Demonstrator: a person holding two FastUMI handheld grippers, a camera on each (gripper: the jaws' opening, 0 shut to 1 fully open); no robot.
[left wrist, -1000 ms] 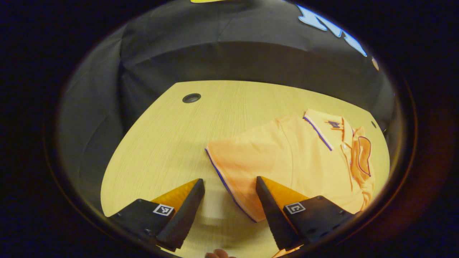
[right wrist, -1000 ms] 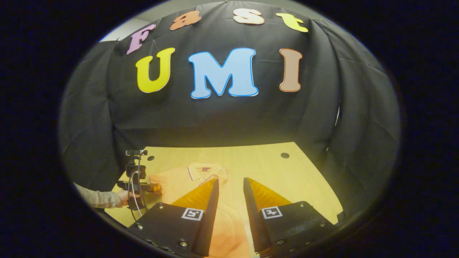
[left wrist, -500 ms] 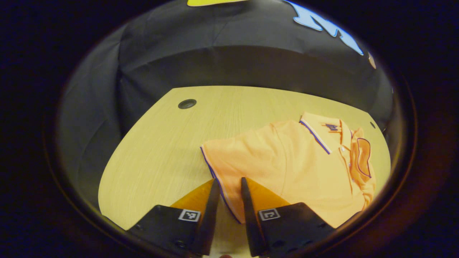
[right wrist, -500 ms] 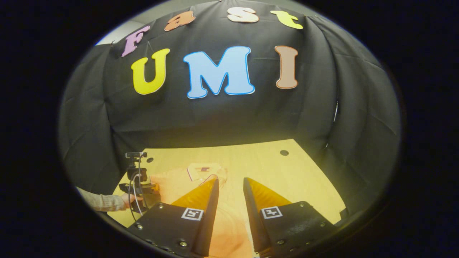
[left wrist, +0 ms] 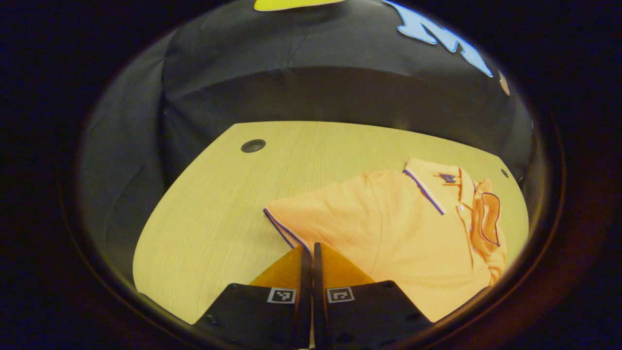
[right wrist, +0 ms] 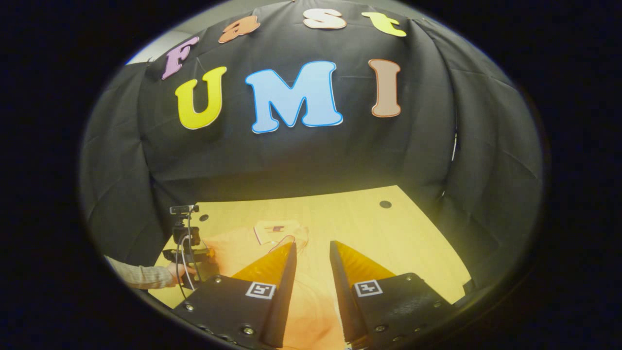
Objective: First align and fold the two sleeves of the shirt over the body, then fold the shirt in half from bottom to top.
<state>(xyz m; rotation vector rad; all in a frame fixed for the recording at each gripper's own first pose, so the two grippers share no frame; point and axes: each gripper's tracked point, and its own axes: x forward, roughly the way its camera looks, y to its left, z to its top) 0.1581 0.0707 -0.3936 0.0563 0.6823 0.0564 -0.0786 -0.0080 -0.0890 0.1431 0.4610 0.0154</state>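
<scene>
— State of the left gripper (left wrist: 308,249)?
— Fingers clamped on the sleeve hem (left wrist: 282,228) of the shirt (left wrist: 413,233), which lies on the table (left wrist: 218,194) toward 3 o'clock.
— The right gripper (right wrist: 312,248)?
— Fingers parted over shirt fabric, pinching nothing.

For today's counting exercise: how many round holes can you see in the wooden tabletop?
2 in the left gripper view: one hole at the far left, one small hole beyond the shirt collar. Others may be hidden.

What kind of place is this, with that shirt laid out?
Probably a recording booth, not a home: black cloth walls surround a wooden table, where an orange polo shirt lies, and a small camera on a stand watches.
</scene>
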